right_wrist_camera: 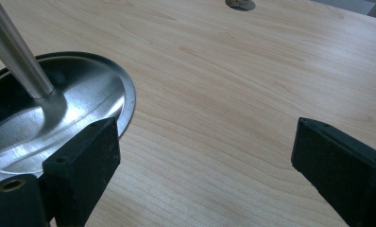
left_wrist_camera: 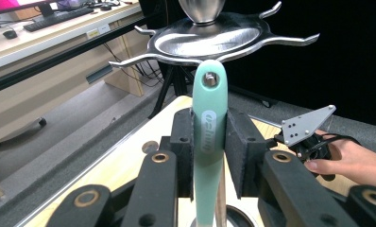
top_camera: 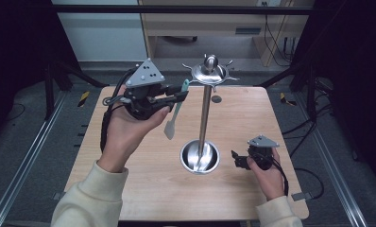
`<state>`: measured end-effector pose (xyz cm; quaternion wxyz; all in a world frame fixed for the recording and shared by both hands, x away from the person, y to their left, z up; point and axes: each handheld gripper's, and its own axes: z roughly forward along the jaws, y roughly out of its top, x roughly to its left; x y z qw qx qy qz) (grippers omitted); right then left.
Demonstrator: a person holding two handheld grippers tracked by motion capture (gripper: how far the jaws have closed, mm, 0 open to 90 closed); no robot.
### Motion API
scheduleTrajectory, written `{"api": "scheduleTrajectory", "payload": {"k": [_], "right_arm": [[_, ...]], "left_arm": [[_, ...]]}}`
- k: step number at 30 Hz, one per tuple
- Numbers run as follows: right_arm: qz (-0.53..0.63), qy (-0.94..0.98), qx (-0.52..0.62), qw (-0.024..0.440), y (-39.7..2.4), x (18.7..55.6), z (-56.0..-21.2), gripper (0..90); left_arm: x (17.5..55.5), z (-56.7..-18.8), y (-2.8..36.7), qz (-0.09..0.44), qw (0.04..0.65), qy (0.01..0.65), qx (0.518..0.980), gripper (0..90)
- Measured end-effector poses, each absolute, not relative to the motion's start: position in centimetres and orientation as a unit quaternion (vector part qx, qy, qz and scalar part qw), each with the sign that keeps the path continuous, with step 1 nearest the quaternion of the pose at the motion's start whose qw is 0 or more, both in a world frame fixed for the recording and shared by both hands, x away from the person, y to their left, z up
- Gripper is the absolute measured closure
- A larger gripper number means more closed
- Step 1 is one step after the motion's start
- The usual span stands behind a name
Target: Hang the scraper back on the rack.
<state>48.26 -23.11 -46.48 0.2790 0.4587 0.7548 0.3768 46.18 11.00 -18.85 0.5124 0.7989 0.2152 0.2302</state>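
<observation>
A steel utensil stand rises from a round base [top_camera: 200, 156] on a thin pole [top_camera: 205, 113] to a hooked top disc [top_camera: 209, 72]. My left gripper [top_camera: 179, 97] is raised left of the pole, shut on a mint-green spatula [top_camera: 175, 111] whose pale blade hangs down. In the left gripper view the spatula handle [left_wrist_camera: 209, 132] stands upright between the pads, its hole just below the hooked disc [left_wrist_camera: 209, 40]. My right gripper [top_camera: 236, 160] rests low on the table right of the base, open, with nothing between its pads [right_wrist_camera: 82, 165].
The wooden table [top_camera: 143, 189] has a small round grommet [top_camera: 216, 99] behind the pole. Dark frame posts and cables stand around the table. A desk with a keyboard [left_wrist_camera: 58, 16] shows far off in the left gripper view.
</observation>
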Motion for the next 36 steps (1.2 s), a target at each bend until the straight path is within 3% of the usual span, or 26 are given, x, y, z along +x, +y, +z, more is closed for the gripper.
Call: {"api": "scheduleTrajectory", "payload": {"k": [36], "right_arm": [[0.378, 0.755, 0.458, 0.279, -23.16, 48.27, -46.47, 9.0]], "left_arm": [[47.1, -19.23, 10.07, 0.223, 0.513, 0.211, 0.801, 73.6]]}}
